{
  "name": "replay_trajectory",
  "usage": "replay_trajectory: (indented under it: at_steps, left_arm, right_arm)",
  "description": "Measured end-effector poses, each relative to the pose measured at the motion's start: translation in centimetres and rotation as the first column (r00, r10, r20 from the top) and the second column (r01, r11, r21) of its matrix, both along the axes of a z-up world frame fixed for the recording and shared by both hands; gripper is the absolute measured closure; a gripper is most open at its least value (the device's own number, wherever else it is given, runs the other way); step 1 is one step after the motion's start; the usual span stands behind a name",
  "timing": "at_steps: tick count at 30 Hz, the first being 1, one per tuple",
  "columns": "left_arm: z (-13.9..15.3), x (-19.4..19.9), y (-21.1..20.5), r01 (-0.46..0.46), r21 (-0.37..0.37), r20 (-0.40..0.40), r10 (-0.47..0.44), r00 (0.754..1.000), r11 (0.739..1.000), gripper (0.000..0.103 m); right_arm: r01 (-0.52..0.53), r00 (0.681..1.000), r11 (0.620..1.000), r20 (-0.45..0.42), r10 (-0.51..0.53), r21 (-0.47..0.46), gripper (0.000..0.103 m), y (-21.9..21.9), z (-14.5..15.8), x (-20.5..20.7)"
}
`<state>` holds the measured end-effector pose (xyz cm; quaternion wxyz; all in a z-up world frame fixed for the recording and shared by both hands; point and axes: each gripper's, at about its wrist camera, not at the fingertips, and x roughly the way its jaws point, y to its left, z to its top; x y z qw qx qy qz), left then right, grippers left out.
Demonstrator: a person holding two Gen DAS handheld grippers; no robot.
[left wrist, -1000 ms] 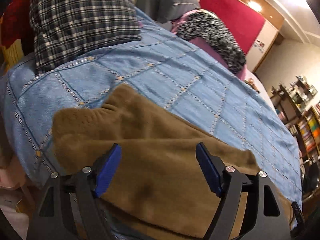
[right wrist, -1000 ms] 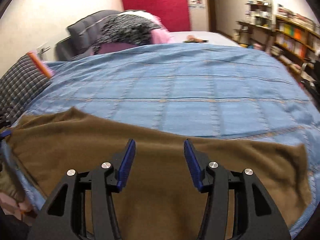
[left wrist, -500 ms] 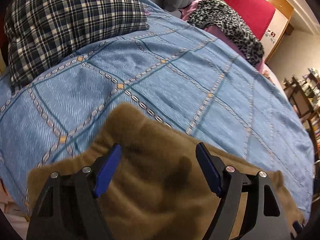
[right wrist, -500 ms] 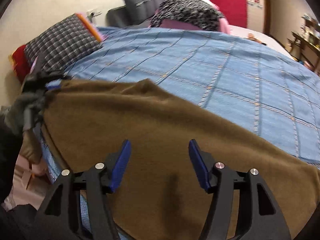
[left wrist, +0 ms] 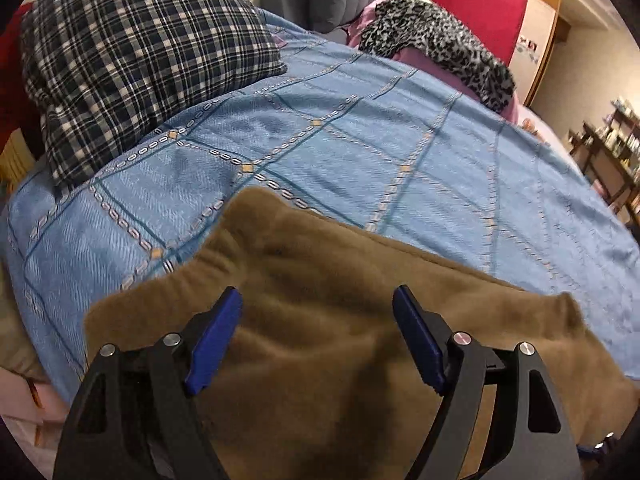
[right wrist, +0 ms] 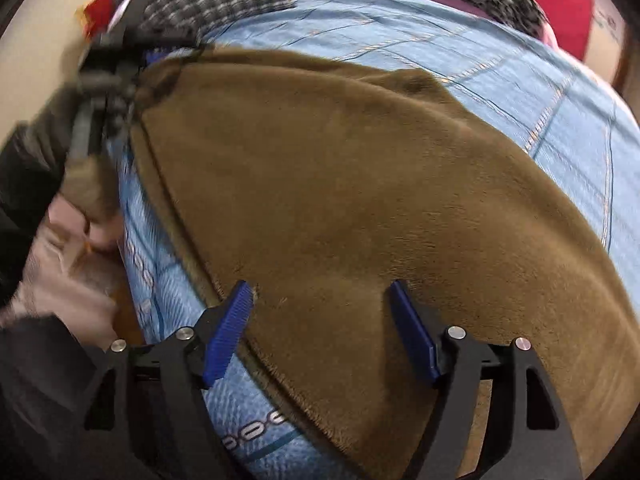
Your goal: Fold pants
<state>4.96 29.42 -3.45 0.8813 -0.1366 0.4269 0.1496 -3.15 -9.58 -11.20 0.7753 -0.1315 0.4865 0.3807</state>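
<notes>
While spread flat, pants: brown fleece lying along the near edge of the bed, on its blue patterned cover.
Left tongs: blue pads wide apart, hovering over the pants, gripping nothing.
Right tongs: likewise spread, empty, over the pants' near hem.
Plaid pillow: far left corner.

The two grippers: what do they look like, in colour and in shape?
Both look alike. The left gripper and the right gripper have black angular frames with triangular cut-outs and round silver bolt heads. The jaws carry flat blue ribbed pads. No cables show.
</notes>
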Motion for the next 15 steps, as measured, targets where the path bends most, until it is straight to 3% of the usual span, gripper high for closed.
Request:
replay_trajectory:
  at_steps: [3,7,10,15]
  left_arm:
    - [0.6,-0.3,-2.5,0.036,-0.024,0.021,-0.035,0.999,0.999,0.022]
    - [0.3,0.0,-8.2,0.169,-0.029,0.029,-0.168,0.985,0.985,0.022]
    - [-0.7,0.2,-12.9,0.286,-0.070,0.025,-0.285,0.958,0.956,0.022]
    - [-2.4,0.1,-19.4,0.422,-0.093,-0.003,-0.424,0.906,0.902,0.022]
  right_arm:
    - [-0.004,1.000,1.000,-0.013,0.005,0.018,0.029,-0.4,-0.1,-0.2]
    - [0.001,1.000,0.999,-0.013,0.000,0.044,0.029,-0.9,0.0,-0.5]
    - [0.032,0.999,0.996,-0.008,-0.031,0.083,0.030,-2.0,0.4,-0.5]
    - [0.197,0.978,0.958,0.032,-0.208,0.209,0.030,-7.0,2.9,0.0]
